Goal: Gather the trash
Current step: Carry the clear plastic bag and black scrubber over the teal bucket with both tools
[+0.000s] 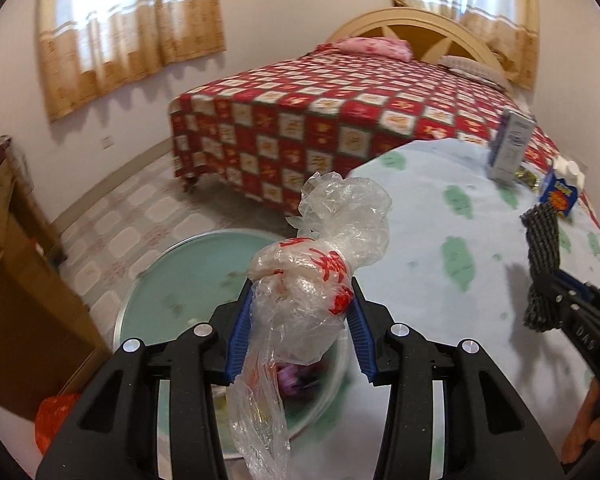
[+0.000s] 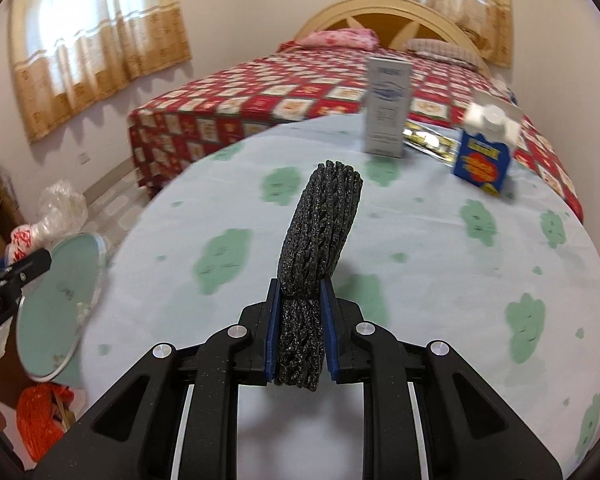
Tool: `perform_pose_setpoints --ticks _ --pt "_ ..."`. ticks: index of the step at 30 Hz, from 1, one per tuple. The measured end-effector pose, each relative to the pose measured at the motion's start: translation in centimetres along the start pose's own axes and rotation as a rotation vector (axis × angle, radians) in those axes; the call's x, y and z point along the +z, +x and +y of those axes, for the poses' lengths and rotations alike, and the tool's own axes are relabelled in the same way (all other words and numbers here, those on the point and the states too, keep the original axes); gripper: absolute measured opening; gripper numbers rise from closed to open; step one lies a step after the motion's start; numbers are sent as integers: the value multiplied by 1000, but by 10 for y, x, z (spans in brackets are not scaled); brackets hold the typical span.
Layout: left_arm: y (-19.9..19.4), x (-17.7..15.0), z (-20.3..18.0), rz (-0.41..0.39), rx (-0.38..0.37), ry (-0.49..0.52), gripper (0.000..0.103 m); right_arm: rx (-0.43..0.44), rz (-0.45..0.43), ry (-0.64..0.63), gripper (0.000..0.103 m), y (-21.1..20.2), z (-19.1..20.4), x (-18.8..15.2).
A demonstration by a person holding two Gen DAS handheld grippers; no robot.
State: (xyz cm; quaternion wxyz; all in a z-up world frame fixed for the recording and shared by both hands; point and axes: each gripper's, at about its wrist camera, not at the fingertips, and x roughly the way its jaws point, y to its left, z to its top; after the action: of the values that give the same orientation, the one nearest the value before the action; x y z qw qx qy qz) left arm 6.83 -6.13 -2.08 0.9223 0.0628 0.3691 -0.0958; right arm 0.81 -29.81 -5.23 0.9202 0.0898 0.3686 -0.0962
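Bed (image 1: pixel 340 120): red, white and green checked cover, at 12 o'clock beyond the table in both views; a pink pillow (image 1: pixel 374 46) and a plaid pillow (image 2: pixel 440 48) lie by the arched headboard.
Table (image 2: pixel 420 260): round, under a pale blue cloth with green blotches; it fills the right wrist view from 9 to 3 o'clock.
Basin (image 1: pixel 188 280): round, metal-rimmed, pale green inside, beside the table edge at its 9 o'clock and below the left gripper; small blurred items lie in its bottom.
Plastic bag (image 1: pixel 316 280): clear, crumpled, knotted, with red printed characters too creased to read; its tail hangs down over the basin.
Left gripper (image 1: pixel 300 320): the blue-padded fingers are closed against both sides of the plastic bag, holding it over the basin.
Dark mesh wad (image 2: pixel 320 240): black, netted, folded; it stands upright above the tablecloth.
Right gripper (image 2: pixel 300 312): fingers pinched tight on the lower part of the dark mesh wad, above the table; "DAS" shows on its body in the left wrist view.
White carton (image 2: pixel 386 108): upright at 1 o'clock on the far table edge; its print is blurred.
Blue carton (image 2: pixel 486 144): white top and cap, red-and-yellow burst label, lettering unreadable, at 2 o'clock, near the white carton.
Gold wrapper (image 2: pixel 432 140): flat on the cloth between the two cartons.
Orange bag (image 2: pixel 40 412): on the floor at 8 o'clock.
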Motion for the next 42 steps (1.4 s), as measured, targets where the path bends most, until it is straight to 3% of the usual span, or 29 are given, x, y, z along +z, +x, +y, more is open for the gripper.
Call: perform_pose_setpoints --ticks 13,24,42 --pt "-6 -24 64 -20 70 -93 44 96 -23 -124 20 -14 88 -12" --pt "-3 -27 79 -11 96 -141 44 165 -12 -224 20 -13 148 -16" --pt "6 -28 104 9 148 -206 44 271 16 -266 20 4 193 -9"
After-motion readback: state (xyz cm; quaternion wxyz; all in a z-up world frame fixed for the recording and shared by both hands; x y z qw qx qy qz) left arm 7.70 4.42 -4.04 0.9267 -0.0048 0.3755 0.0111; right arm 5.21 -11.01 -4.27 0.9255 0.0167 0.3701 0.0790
